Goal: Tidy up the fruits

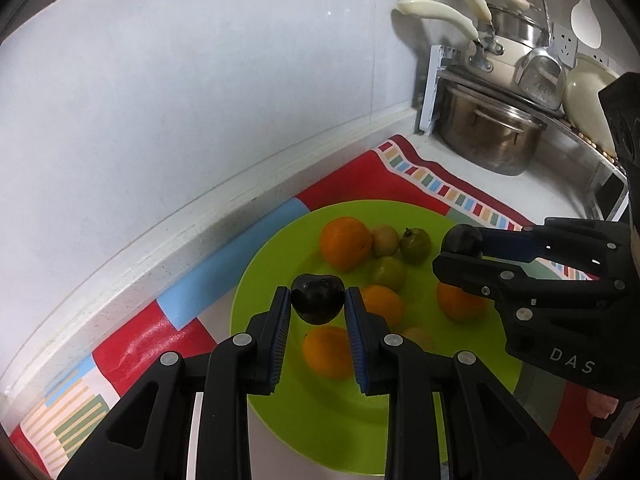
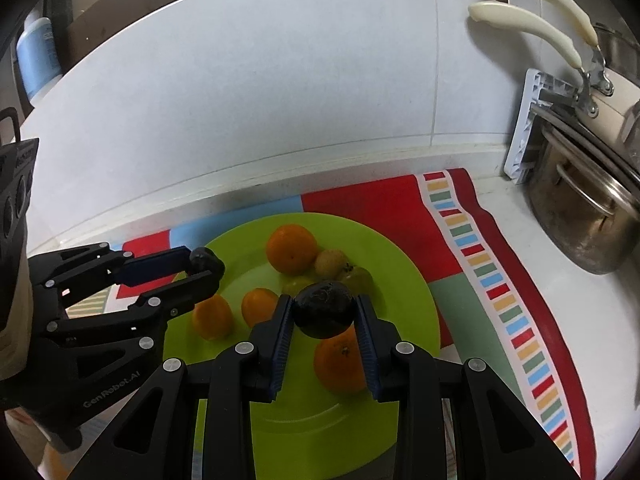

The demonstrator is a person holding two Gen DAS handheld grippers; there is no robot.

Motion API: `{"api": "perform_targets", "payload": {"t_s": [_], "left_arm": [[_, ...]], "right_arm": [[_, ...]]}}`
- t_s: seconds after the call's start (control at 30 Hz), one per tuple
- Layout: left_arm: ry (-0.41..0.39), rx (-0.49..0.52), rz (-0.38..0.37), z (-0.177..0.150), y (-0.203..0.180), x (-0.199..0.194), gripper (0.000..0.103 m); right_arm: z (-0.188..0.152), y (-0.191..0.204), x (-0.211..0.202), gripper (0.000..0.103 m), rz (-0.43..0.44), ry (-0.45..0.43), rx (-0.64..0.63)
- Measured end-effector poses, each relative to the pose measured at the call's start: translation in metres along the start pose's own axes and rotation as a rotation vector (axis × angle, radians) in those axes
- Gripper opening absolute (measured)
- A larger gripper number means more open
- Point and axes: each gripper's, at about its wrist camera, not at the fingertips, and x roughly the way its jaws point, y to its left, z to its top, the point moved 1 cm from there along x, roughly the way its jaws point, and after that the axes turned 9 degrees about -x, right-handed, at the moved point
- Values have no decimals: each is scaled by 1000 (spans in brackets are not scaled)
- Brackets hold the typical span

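**Left wrist and right wrist: one dark plum clamped in each claw, over the green plate**

Left wrist view: left gripper (image 1: 317, 300) has both blue pads pressed on a dark plum (image 1: 317, 298), held up above the green plate (image 1: 276, 280). Right wrist view shows the same for the other side: right gripper (image 2: 323, 314) is closed on a second dark plum (image 2: 323, 314), also lifted over the plate, sitting above an orange (image 2: 340, 364).

Cross-check: in the left view the right gripper comes in from the right edge with its plum pinched at the fingertips; in the right view the left gripper comes in from the left edge, plum at its tips near the plate's rim.

Fruit on the plate:
- large orange (image 1: 345, 243) at the back
- three yellow-green fruits bunched beside it: (image 1: 385, 241), (image 1: 416, 245), (image 1: 388, 273)
- more oranges in the middle and front: (image 1: 382, 305), (image 1: 326, 350), and one partly hidden under the right gripper (image 1: 460, 304)

Plate sits on a red patterned mat (image 1: 352, 184) with a striped colour border, laid on a white counter against a white tiled wall (image 1: 200, 80). Steel pot (image 1: 486, 134) and stacked pans with cream handles (image 1: 436, 12) stand in the back right corner.
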Motion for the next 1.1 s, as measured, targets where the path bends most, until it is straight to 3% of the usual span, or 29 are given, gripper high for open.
{"api": "perform_targets", "payload": {"t_s": [0.2, 0.3, 0.53, 0.63, 0.97, 1.1], "left_arm": [[-12, 15, 7, -2, -1, -5, 40], [-27, 6, 37, -5, -1, -15, 40], [-90, -61, 69, -11, -5, -58, 47], [-126, -92, 79, -12, -7, -81, 59], [-251, -142, 166, -32, -21, -155, 77], [-282, -154, 156, -45, -29, -182, 85]], "right_arm": [[0, 2, 0, 38, -4, -9, -7], [-2, 2, -8, 40, -14, -19, -2], [-8, 2, -36, 43, -34, -55, 12], [-11, 4, -55, 47, -42, -88, 16], [-28, 16, -129, 56, -80, -188, 14], [-38, 22, -153, 62, -95, -211, 13]]}}
